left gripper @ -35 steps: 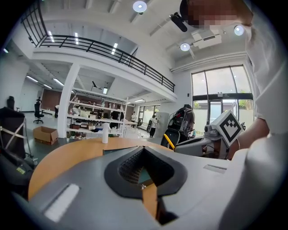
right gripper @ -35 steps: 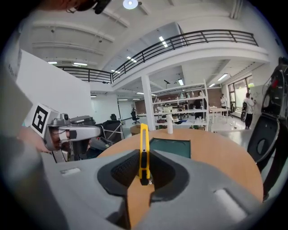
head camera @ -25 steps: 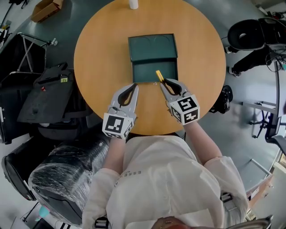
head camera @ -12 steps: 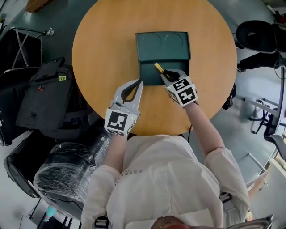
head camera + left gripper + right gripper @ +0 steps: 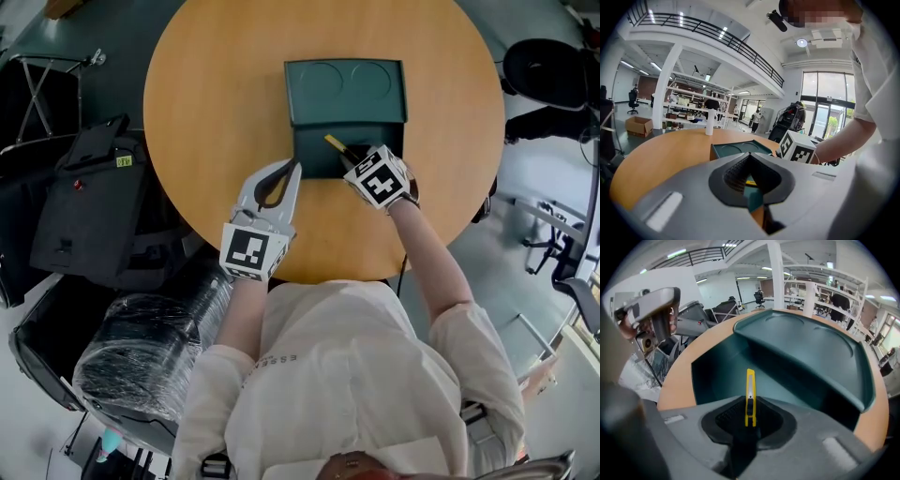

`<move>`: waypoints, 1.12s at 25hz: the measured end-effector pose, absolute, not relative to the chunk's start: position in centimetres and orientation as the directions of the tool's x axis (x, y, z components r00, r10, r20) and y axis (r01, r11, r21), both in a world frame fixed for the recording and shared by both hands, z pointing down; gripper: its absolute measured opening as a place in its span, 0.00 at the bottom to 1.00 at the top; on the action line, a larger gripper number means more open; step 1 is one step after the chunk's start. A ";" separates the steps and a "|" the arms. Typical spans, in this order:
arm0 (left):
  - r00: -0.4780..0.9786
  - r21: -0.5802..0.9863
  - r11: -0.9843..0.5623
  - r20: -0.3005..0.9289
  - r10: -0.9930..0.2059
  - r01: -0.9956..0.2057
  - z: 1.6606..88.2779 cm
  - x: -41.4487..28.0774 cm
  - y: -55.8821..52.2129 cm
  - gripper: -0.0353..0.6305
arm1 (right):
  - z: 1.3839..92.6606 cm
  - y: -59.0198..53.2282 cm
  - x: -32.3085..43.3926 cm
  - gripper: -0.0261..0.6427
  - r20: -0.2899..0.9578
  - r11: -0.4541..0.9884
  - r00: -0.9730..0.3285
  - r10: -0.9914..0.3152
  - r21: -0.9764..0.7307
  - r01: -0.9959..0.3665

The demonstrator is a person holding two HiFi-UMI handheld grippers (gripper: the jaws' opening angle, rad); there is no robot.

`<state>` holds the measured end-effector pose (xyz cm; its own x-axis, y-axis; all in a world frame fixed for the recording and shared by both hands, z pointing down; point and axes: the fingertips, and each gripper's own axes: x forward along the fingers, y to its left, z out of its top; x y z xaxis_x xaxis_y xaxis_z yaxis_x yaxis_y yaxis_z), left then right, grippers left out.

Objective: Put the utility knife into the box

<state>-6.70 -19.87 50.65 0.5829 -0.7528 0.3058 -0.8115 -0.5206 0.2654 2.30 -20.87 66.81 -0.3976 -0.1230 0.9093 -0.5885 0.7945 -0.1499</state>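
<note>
An open dark green box (image 5: 345,114) lies on the round wooden table (image 5: 216,103), its lid folded back on the far side. My right gripper (image 5: 350,156) is shut on a yellow utility knife (image 5: 335,144) and holds it just over the box's near tray. In the right gripper view the knife (image 5: 750,392) sticks out forward between the jaws, above the tray's floor (image 5: 722,376). My left gripper (image 5: 294,169) hovers at the tray's front left corner with its jaw tips together and nothing in them.
A white bottle (image 5: 709,123) stands at the table's far edge. Left of the table sit a black bag (image 5: 80,202) and a plastic-wrapped chair (image 5: 141,347). A black chair (image 5: 553,70) stands to the right.
My right gripper has carried the knife forward from the box's front edge to over the tray. The left gripper has edged up to the box's front left corner.
</note>
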 end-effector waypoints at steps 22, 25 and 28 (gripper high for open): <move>0.577 0.197 -0.545 0.194 -0.793 -0.815 43.2 -3.4 -14.8 0.08 | 48.6 -19.2 5.6 0.03 0.389 0.601 -0.670 -0.632 -0.301 -0.741; 0.562 0.177 -0.536 0.166 -0.810 -0.825 41.4 -3.0 -12.8 0.08 | 45.5 -17.0 6.3 0.03 0.314 0.617 -0.665 -0.678 -0.249 -0.747; 0.547 0.153 -0.527 0.143 -0.825 -0.836 40.3 -3.1 -11.3 0.08 | 43.5 -15.1 6.3 0.03 0.275 0.652 -0.674 -0.685 -0.181 -0.736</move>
